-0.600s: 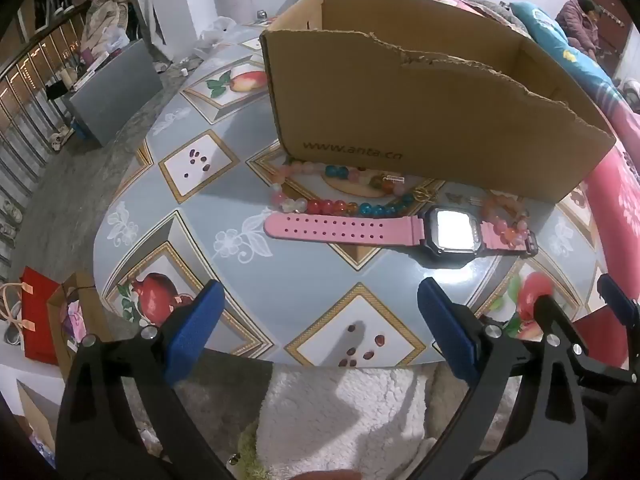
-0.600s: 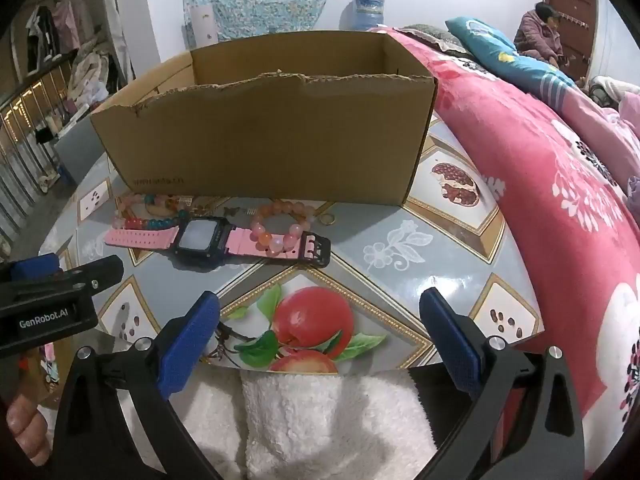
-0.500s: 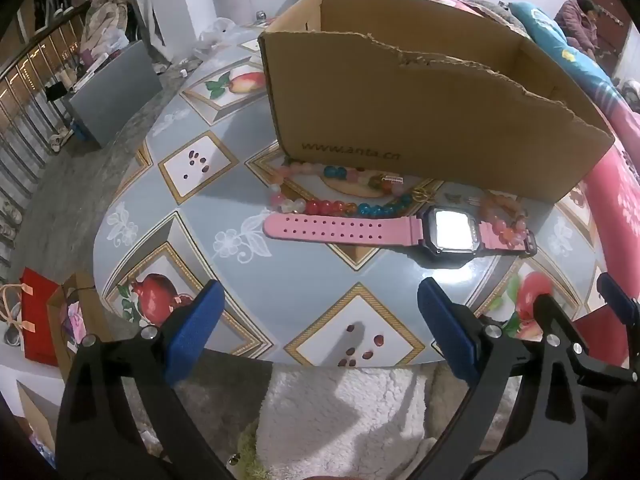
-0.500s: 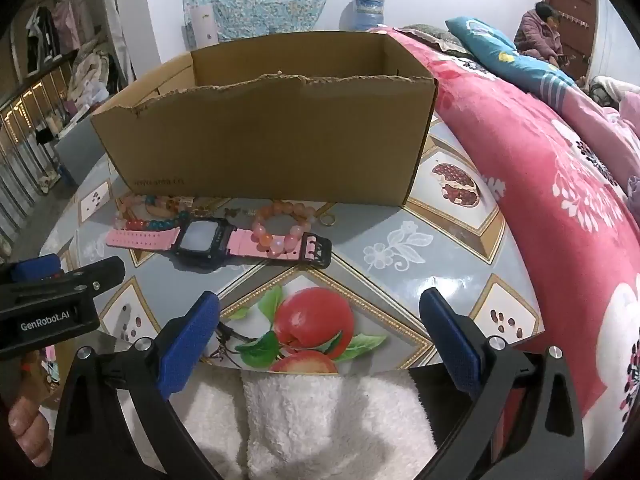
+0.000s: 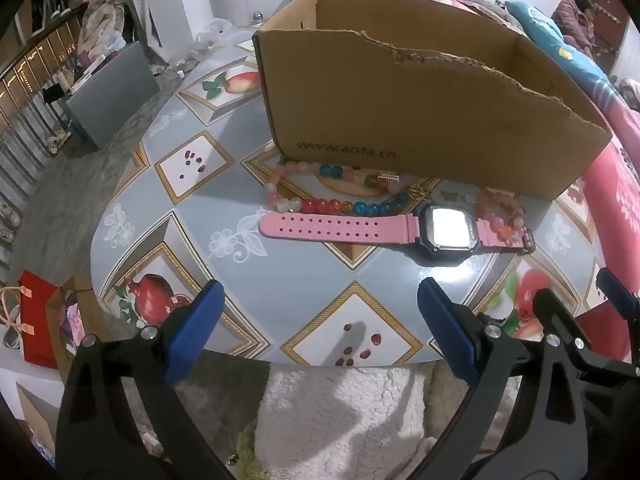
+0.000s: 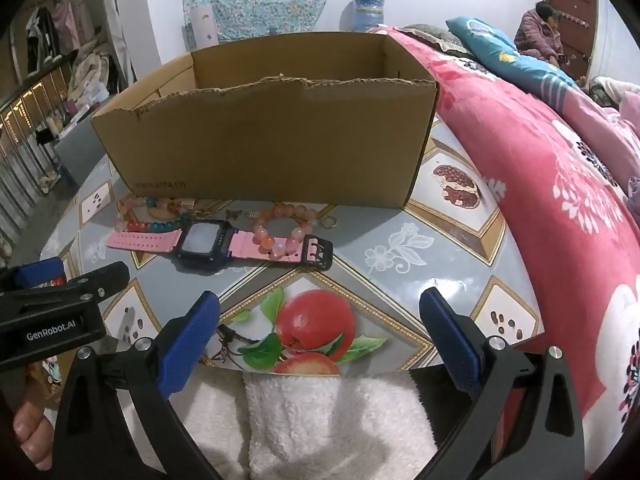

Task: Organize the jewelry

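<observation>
The left wrist view is showing the floor at its left edge, with a red paper bag (image 5: 34, 322) sitting at the lower left of the frame and a grey panel (image 5: 114, 92) leaning at the upper left; neither is appearing in the right wrist view. The right wrist view is instead taking in a red floral quilt (image 6: 560, 184) filling its right side, a blue pillow (image 6: 500, 50) at the upper right, and a small gold ring (image 6: 329, 222) lying just right of the peach bracelet, which the left view is not making out.

The left gripper (image 5: 316, 330) is hanging released at the bottom of its frame, its two blue textured pads wide apart with nothing between them. The right gripper (image 6: 318, 334) is likewise standing open and empty over a printed apple.

The desk (image 5: 224, 184) is wearing a glossy grey cloth with gold-edged diamonds and fruit pictures. One brown corrugated cardboard box (image 5: 420, 108), open-topped with a torn front rim, is occupying the upper middle of both frames.

The jewelry is lying in a row just in front of the box: one watch (image 5: 446, 228) with a pink perforated rubber strap, a black rectangular case and a black buckle; one long strand of round glassy beads (image 5: 332, 204) in red, blue and pink, left of the watch face; one peach bead bracelet (image 6: 284, 226) resting across the buckle-side strap. A fluffy white fabric (image 6: 332, 428) is showing at the bottom centre of both views.
</observation>
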Demonstrator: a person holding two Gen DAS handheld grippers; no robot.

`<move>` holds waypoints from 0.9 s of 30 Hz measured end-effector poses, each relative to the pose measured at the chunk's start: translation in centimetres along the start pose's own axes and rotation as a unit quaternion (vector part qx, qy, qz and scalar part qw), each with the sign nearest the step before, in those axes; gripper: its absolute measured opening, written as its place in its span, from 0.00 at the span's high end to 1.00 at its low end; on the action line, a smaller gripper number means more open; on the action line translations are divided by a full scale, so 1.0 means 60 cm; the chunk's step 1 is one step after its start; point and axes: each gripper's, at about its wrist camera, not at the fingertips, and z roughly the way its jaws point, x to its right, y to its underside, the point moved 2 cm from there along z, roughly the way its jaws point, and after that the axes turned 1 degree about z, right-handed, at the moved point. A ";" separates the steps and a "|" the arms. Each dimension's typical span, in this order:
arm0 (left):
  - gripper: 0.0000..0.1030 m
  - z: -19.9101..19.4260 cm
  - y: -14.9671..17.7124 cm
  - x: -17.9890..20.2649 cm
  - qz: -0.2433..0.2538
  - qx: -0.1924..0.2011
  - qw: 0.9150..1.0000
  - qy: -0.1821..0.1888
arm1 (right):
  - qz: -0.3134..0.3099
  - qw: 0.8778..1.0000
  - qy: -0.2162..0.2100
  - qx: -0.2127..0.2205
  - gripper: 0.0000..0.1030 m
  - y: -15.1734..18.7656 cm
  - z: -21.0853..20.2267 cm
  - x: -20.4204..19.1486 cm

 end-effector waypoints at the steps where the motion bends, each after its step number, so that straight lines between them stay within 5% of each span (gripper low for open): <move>1: 0.09 0.000 0.000 0.000 0.000 0.000 1.000 0.000 | 0.000 1.000 0.000 0.000 0.05 0.000 0.000 0.000; 27: 0.09 0.002 0.003 -0.002 0.003 0.003 1.000 0.000 | 0.002 1.000 0.002 -0.001 0.05 0.000 -0.002 0.003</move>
